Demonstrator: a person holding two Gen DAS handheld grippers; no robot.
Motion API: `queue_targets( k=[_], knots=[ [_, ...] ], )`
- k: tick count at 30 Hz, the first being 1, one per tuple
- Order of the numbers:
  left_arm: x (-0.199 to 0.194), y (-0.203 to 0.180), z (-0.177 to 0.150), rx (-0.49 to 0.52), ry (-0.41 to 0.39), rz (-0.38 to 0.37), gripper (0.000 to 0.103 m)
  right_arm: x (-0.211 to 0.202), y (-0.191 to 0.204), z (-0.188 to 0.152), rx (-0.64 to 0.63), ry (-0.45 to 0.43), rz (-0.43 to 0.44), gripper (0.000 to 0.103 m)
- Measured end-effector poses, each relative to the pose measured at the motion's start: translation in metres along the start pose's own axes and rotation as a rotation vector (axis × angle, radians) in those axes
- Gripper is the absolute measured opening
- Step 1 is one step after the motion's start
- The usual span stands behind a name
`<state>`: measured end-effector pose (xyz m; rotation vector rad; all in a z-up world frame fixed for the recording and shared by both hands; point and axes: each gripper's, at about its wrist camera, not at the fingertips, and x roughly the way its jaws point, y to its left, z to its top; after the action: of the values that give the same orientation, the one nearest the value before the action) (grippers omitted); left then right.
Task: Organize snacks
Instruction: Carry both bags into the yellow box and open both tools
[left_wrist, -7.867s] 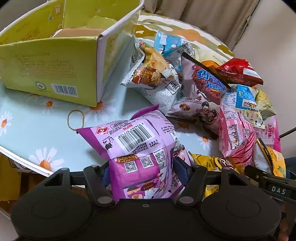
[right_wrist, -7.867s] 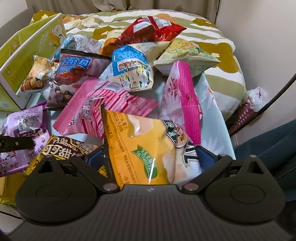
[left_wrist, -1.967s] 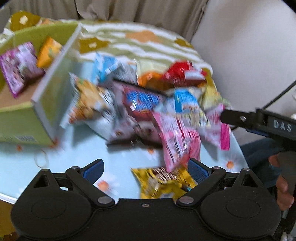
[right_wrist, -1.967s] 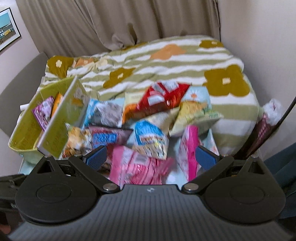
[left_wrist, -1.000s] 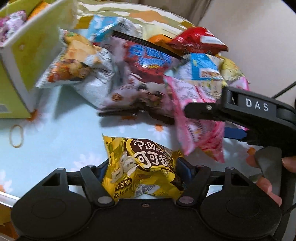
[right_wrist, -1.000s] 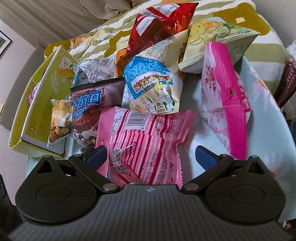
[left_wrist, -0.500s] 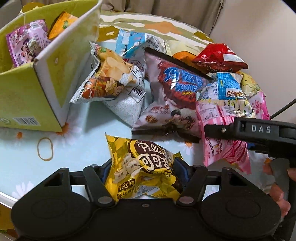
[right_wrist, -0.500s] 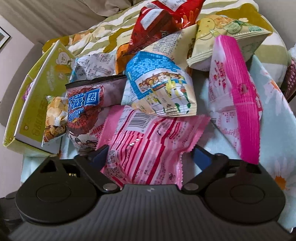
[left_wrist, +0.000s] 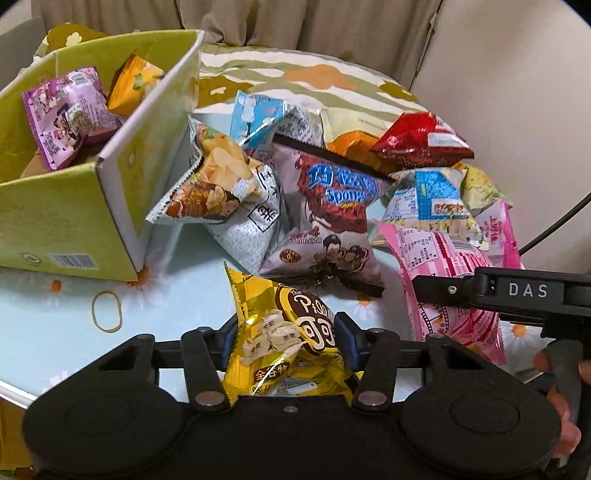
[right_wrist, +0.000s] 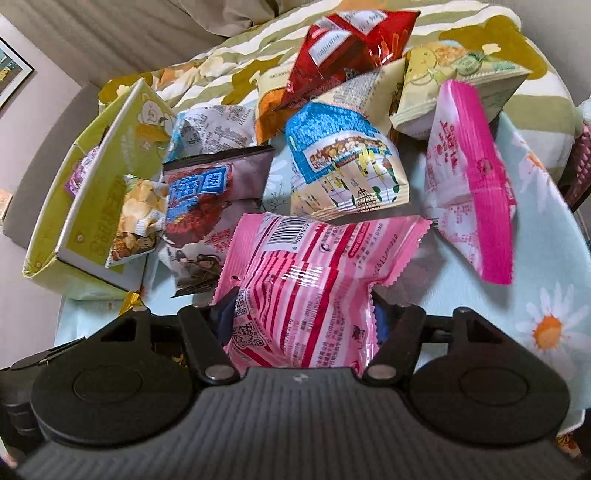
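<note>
My left gripper (left_wrist: 286, 338) is shut on a yellow snack bag (left_wrist: 280, 332) with a brown label, held just above the table. My right gripper (right_wrist: 301, 317) is shut on a pink striped snack bag (right_wrist: 306, 280); that bag also shows in the left wrist view (left_wrist: 443, 280), with the right gripper's body in front of it. A green cardboard box (left_wrist: 74, 206) stands at the left and holds a purple bag (left_wrist: 62, 114) and an orange bag (left_wrist: 133, 81). The box also shows in the right wrist view (right_wrist: 96, 184).
A pile of snack bags lies on the daisy-print table (left_wrist: 184, 280): a chips bag (left_wrist: 218, 192) leaning on the box, a mauve Sponge bag (left_wrist: 328, 214), a red bag (left_wrist: 421, 140), a blue-and-white bag (right_wrist: 343, 162), a bright pink bag (right_wrist: 476, 181). A rubber band (left_wrist: 106, 309) lies near the box.
Both grippers have closed tighter on their bags and lifted them a little. The left view has moved nearer the box. The right gripper, open a second ago, now grips the pink striped bag.
</note>
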<state>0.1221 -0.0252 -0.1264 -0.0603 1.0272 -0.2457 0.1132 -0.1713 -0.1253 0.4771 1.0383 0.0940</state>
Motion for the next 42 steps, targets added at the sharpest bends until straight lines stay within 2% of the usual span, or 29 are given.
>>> queue_targets(
  k=[6, 15, 20, 26, 33, 42],
  knots=[
    [-0.028, 0.002, 0.007, -0.027, -0.065, -0.020, 0.055, -0.027, 0.006, 0.000, -0.014, -0.037, 0.012, 0.082],
    [-0.100, 0.014, 0.041, -0.058, -0.261, 0.013, 0.055, -0.071, 0.044, 0.024, -0.098, -0.137, 0.081, 0.082],
    [-0.122, 0.042, 0.063, -0.077, -0.340, 0.064, 0.055, -0.084, 0.080, 0.047, -0.174, -0.199, 0.127, 0.082],
    [-0.137, 0.093, 0.090, -0.105, -0.381, 0.105, 0.056, -0.074, 0.134, 0.069, -0.227, -0.227, 0.168, 0.082],
    [-0.130, 0.164, 0.128, -0.112, -0.368, 0.122, 0.056, -0.036, 0.204, 0.088, -0.252, -0.219, 0.187, 0.082],
    [-0.073, 0.233, 0.161, -0.047, -0.236, 0.073, 0.057, 0.030, 0.273, 0.105, -0.224, -0.170, 0.124, 0.082]
  ],
)
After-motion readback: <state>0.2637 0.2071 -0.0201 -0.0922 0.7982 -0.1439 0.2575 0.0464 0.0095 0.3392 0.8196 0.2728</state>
